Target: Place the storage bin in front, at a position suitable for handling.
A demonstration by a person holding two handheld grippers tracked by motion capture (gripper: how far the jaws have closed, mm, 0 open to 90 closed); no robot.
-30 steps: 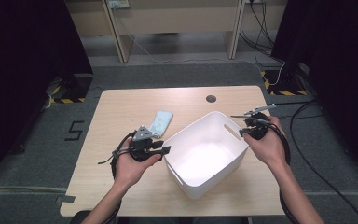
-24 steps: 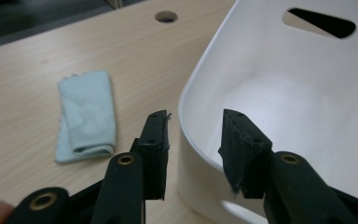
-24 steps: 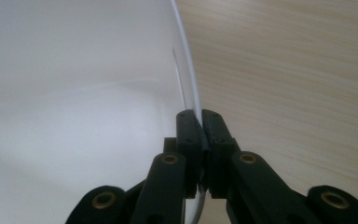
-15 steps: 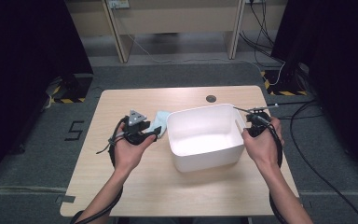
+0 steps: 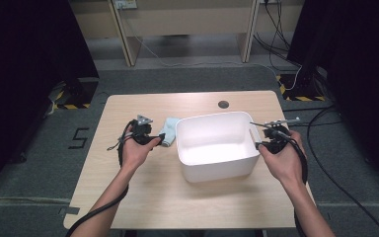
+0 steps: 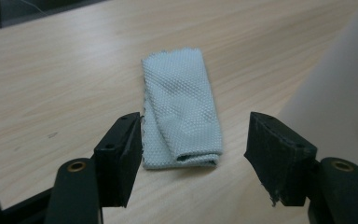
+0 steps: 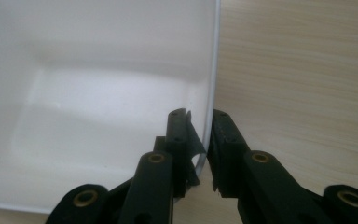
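A white plastic tub [image 5: 217,118] stands on the wooden table [image 5: 143,182]. A folded pale blue cloth [image 5: 169,132] lies just left of it. My left gripper [image 5: 160,139] sits at the cloth's near end, and its jaws have just been opening. In the left gripper view it [image 6: 195,119] is open, with the cloth [image 6: 179,93] lying flat on the table between and beyond its jaws and the tub's wall [image 6: 340,84] at the right. My right gripper [image 5: 258,144] is at the tub's right rim. In the right gripper view it [image 7: 198,114] straddles that rim [image 7: 213,70], its jaws just opened, and a gap shows inside.
A dark round hole [image 5: 223,104] is in the table behind the tub. Cables [image 5: 296,74] run over the floor behind and to the right. Wooden furniture legs [image 5: 121,37] stand beyond the table. Bare table lies in front of the tub.
The tub, earlier turned askew between both grippers, now stands square on the table. My left gripper left its corner, moved left and down to the cloth, and opened wide.
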